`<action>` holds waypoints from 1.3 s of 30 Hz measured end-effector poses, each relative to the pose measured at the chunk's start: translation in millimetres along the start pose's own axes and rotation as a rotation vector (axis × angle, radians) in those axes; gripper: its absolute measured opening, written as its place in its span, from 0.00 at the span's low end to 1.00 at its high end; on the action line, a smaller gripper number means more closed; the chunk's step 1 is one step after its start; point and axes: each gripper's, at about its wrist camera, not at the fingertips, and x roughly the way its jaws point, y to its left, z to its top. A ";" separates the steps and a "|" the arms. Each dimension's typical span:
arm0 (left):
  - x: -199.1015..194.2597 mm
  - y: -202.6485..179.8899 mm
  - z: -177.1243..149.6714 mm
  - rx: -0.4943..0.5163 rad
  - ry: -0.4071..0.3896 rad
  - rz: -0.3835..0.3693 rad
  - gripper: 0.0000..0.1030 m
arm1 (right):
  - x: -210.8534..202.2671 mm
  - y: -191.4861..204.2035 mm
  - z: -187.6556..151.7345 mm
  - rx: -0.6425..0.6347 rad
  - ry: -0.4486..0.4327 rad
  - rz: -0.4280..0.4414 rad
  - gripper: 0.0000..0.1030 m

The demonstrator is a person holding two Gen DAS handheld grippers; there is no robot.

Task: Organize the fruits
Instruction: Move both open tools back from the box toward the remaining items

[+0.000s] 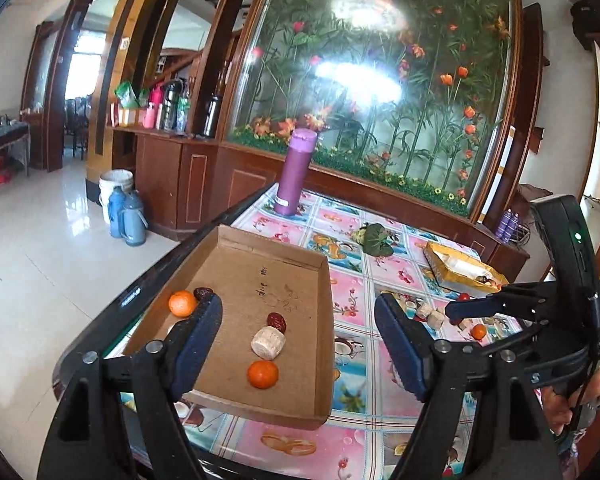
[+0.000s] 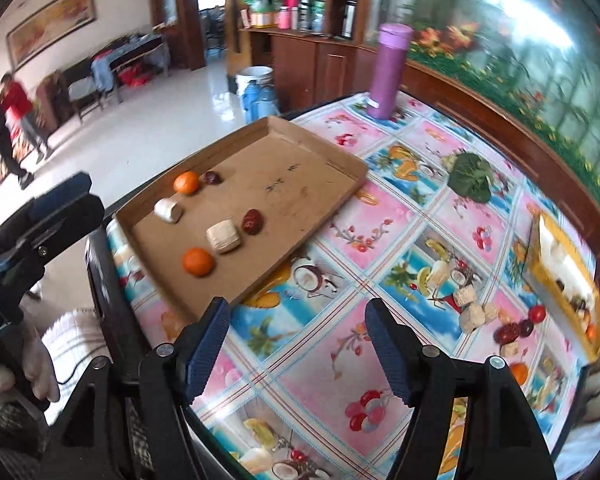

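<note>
Here both tongs are released and hold nothing: the left tongs [image 1: 298,336] above the cardboard tray [image 1: 320,364], the right tongs [image 2: 296,344] above the counter [image 2: 324,368]. In the tray lie two oranges [image 2: 197,262], two red dates [image 2: 253,222] and two pale blocks [image 2: 225,236]; more fruits [image 2: 516,330] lie near the yellow box [image 2: 564,280].

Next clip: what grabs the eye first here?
A shallow cardboard tray on the fruit-print tablecloth holds two oranges, red dates and pale blocks in rows. A tall purple flask stands behind it, before a big floral glass panel.
</note>
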 end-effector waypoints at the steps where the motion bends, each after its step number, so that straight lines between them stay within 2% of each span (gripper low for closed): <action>1: -1.8 0.4 -0.2 -0.001 -0.004 0.007 0.76 | -3.4 3.3 -5.9 -0.016 -0.027 0.018 0.79; 4: -1.1 -1.6 1.6 0.001 0.010 -0.003 0.76 | -6.1 2.3 -28.6 -0.003 -0.113 0.058 0.80; 7: 1.4 -6.6 5.3 0.019 0.009 -0.027 0.76 | 0.8 -17.2 -60.6 0.114 -0.171 0.058 0.80; 12: 19.6 -26.2 4.3 0.037 0.005 -0.109 0.76 | -3.0 -56.9 -123.4 0.367 -0.168 -0.002 0.80; 16: 40.2 -44.8 -6.5 0.019 0.042 -0.196 0.76 | -31.9 -70.3 -154.4 0.446 -0.128 -0.109 0.80; 18: 42.2 -54.4 -11.0 0.034 0.042 -0.212 0.76 | -46.2 -71.2 -145.6 0.421 -0.069 -0.139 0.80; 20: 37.4 -58.6 -14.4 0.049 0.036 -0.214 0.76 | -56.5 -66.7 -127.8 0.336 -0.006 -0.185 0.80; 23: 21.1 -53.0 -15.5 0.046 -0.007 -0.162 0.77 | -60.9 -53.3 -92.9 0.160 0.078 -0.226 0.86; 25: 13.2 -45.8 -14.3 0.031 -0.020 -0.135 0.77 | -52.3 -42.9 -74.5 0.089 0.077 -0.208 0.86; 27: 6.6 -40.5 -12.3 0.037 -0.033 -0.104 0.81 | -37.4 -33.0 -64.4 0.073 0.033 -0.142 0.86; 30: 1.5 -38.5 -7.6 0.098 -0.043 -0.029 0.88 | -13.7 -31.7 -76.0 0.178 -0.050 0.023 0.86; 32: 3.5 -42.0 -3.6 0.163 -0.050 0.010 0.95 | -5.4 -36.4 -91.9 0.243 -0.104 0.043 0.86; 34: 12.6 -50.9 -1.9 0.230 -0.055 0.033 0.96 | -3.3 -49.8 -115.9 0.332 -0.139 0.032 0.86; 36: 29.2 -61.0 -1.4 0.266 -0.016 0.025 0.96 | -11.3 -74.5 -143.6 0.452 -0.154 0.009 0.86; 39: 68.4 -79.6 -4.3 0.243 0.102 -0.080 0.96 | -43.4 -119.5 -182.6 0.595 -0.160 -0.111 0.86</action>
